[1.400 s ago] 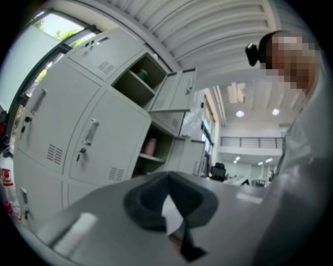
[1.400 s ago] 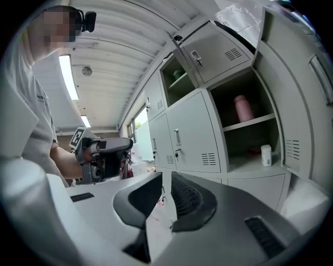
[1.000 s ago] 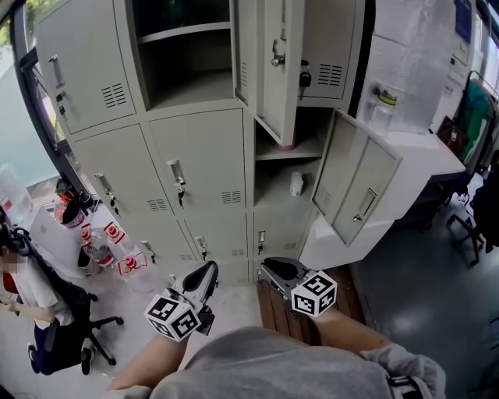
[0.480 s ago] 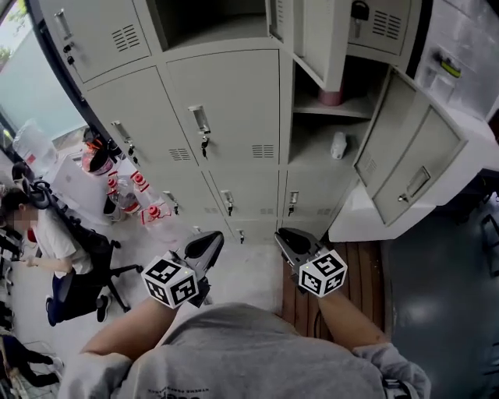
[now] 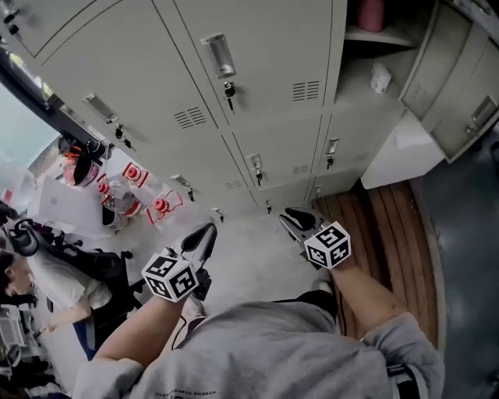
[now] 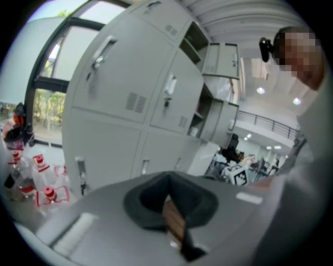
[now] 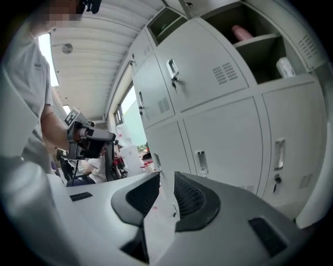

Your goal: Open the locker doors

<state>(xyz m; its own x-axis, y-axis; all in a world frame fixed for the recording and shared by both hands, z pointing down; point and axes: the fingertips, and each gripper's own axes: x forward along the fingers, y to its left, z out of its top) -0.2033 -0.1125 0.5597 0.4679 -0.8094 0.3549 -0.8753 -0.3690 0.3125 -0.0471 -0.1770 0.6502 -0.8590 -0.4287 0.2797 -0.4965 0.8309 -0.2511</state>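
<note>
- lockers (image 5: 257, 93): the upper rows are cut off by the head view's top edge, from 10 to 1 o'clock.
- open door (image 5: 456, 74), 2 o'clock: runs out past the right edge.
- pink thing (image 5: 371, 14) on a shelf, 1 o'clock: only its lower part shows, so it cannot be named.
- small white thing (image 5: 380, 78) just below it: too small to tell.
- seated person (image 5: 66, 280), 8 o'clock: partly cut by the left edge.
- bottles (image 5: 117, 195), 9 o'clock: label print too small to read.
- left gripper view: soft and smeared all over.

No text, number or brand is being shown legibly. Red labels on the bottles (image 5: 117, 196), left of the fingers (image 5: 199, 238) of the left gripper (image 5: 207, 227), are being blurred beyond reading. Print on the grey shirt (image 5: 257, 351) is being rendered too small.
</note>
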